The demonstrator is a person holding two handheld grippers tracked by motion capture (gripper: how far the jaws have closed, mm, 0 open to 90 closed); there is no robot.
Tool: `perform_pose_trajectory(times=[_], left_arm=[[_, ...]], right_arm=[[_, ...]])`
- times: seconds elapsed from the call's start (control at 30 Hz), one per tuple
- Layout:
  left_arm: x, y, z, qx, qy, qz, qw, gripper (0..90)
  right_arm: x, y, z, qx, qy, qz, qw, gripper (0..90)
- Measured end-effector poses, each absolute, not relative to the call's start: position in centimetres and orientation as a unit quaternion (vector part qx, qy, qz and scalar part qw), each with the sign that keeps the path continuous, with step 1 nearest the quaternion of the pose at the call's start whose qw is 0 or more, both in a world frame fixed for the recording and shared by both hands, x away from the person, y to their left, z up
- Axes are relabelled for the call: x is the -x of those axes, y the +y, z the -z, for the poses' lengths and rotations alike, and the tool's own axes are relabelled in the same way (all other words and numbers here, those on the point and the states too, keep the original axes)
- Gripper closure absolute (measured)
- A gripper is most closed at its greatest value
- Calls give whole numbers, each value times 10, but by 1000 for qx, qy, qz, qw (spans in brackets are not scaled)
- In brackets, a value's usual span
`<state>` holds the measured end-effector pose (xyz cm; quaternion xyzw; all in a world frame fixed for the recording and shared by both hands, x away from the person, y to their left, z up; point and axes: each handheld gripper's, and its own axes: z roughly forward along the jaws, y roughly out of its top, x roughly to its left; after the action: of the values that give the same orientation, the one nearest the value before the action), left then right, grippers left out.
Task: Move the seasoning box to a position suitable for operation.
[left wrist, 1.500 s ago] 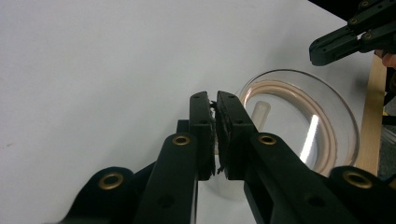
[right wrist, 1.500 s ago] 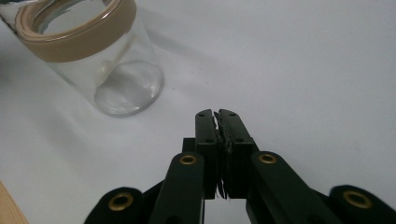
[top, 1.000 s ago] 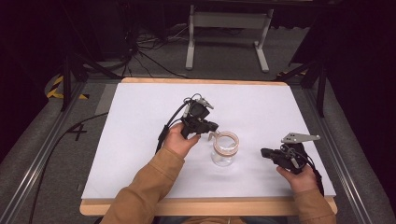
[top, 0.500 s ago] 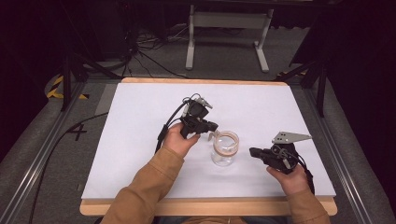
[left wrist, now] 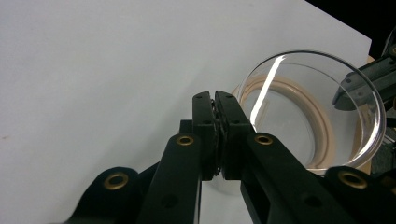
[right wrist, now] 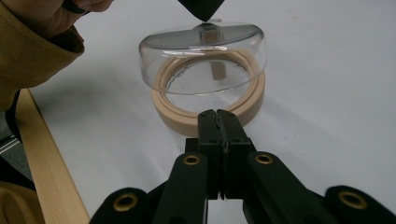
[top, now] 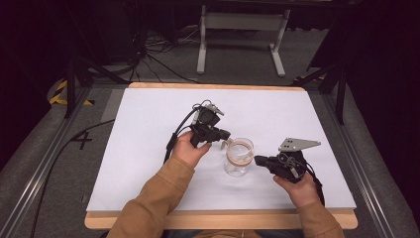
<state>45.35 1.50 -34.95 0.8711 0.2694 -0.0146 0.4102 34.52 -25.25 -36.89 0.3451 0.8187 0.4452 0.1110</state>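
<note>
A clear glass lid [right wrist: 203, 56] hangs tilted just above a beige rubber ring [right wrist: 173, 109] that lies on the white table. My left gripper [left wrist: 215, 95] is shut on the lid's rim; in the right gripper view its black tip [right wrist: 203, 9] pinches the far edge. From the other side my right gripper [right wrist: 217, 114] is shut, its tips at the ring's near edge with nothing between them. In the high view the lid [top: 234, 167] and ring [top: 241, 148] sit between the left gripper [top: 225, 135] and the right gripper [top: 257, 160].
White sheet [top: 148, 129] covers the table, with a wooden edge [top: 218, 219] along the near side. A black cable [top: 174, 136] trails from the left gripper. The person's tan sleeve [top: 153, 203] reaches in from the bottom.
My right gripper has moved left across the table until its tips reach the ring. The left gripper and the lid have stayed put.
</note>
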Motion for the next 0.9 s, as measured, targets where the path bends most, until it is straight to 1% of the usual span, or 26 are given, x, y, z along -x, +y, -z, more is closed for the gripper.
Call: perform_pose_trajectory(times=[0.67, 0.73, 0.83, 0.9], left_arm=[[-451, 16, 350, -869, 273, 12, 412, 872], [-450, 17, 348, -872, 272, -8, 407, 871], [-449, 24, 345, -864, 279, -10, 419, 865], [-448, 27, 343, -866, 278, -15, 416, 864]], right_arm=[[-347, -246, 366, -337, 819, -451, 111, 897], [-347, -245, 366, -336, 818, -453, 112, 897], [-347, -245, 364, -334, 817, -456, 114, 897], [-348, -245, 362, -332, 817, -458, 115, 897]])
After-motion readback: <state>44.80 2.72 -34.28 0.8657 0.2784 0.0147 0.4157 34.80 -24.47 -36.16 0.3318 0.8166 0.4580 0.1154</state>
